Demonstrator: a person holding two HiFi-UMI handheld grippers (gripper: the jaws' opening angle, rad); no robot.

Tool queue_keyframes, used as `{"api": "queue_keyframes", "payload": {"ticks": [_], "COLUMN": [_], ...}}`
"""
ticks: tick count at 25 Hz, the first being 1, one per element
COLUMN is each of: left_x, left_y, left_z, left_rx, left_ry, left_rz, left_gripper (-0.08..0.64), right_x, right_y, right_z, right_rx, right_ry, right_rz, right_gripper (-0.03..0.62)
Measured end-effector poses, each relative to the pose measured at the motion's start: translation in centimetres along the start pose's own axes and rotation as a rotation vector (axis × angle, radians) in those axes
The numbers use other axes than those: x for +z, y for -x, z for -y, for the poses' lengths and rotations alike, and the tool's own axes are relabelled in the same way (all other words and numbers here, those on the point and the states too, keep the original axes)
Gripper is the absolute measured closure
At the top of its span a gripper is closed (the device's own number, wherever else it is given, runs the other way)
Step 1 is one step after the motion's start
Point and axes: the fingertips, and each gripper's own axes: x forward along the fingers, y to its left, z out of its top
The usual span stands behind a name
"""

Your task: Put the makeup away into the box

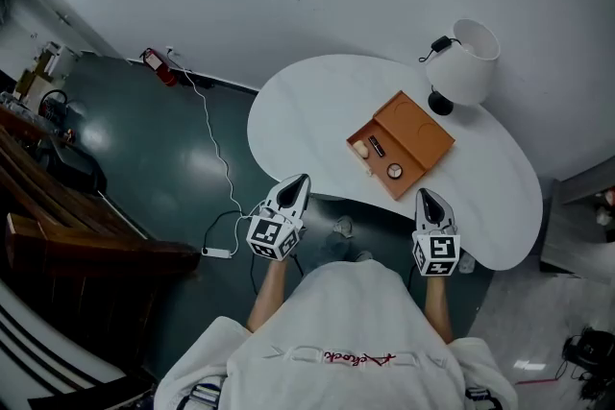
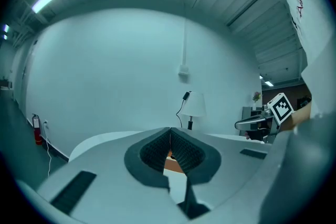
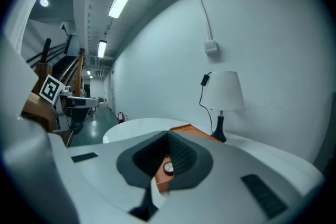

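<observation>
An open orange box [image 1: 402,144] lies on the white table [image 1: 298,125]. In its near half sit a pale round piece [image 1: 361,148], a dark stick [image 1: 377,146] and a round compact [image 1: 395,171]. My left gripper [image 1: 302,181] hovers at the table's near edge, left of the box, shut and empty. My right gripper [image 1: 426,197] is held just short of the box's near corner, also shut with nothing in it. In the right gripper view, the compact [image 3: 168,168] and the box [image 3: 185,129] show behind the closed right gripper [image 3: 169,137]. The left gripper [image 2: 169,131] points towards the box [image 2: 174,164].
A white-shaded lamp [image 1: 465,62] stands on the table behind the box, with its cord running up the wall. A cable and power strip [image 1: 219,252] lie on the floor at the left, a red fire extinguisher [image 1: 157,64] by the wall. Wooden furniture [image 1: 67,216] fills the far left.
</observation>
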Motion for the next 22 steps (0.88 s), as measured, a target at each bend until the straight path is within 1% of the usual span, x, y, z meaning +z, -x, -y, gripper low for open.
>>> {"api": "queue_keyframes", "payload": {"ticks": [4, 11, 22], "left_x": [-0.2, -0.7, -1.5], "left_y": [1.3, 1.6, 1.2], "left_z": [0.0, 0.7, 1.5], "left_rx": [0.024, 0.029, 0.024], "left_ry": [0.012, 0.038, 0.036], "left_rz": [0.012, 0.015, 0.009], "left_gripper": [0.549, 0.549, 0.549], "right_x": [0.4, 0.1, -0.3], "right_y": [0.1, 0.5, 0.9], "right_z": [-0.6, -0.4, -1.1], "right_rx": [0.003, -0.018, 0.017], "right_ry": [0.016, 0.002, 0.002], "right_rz": [0.010, -0.002, -0.002], "right_gripper": [0.572, 0.572, 0.572]}}
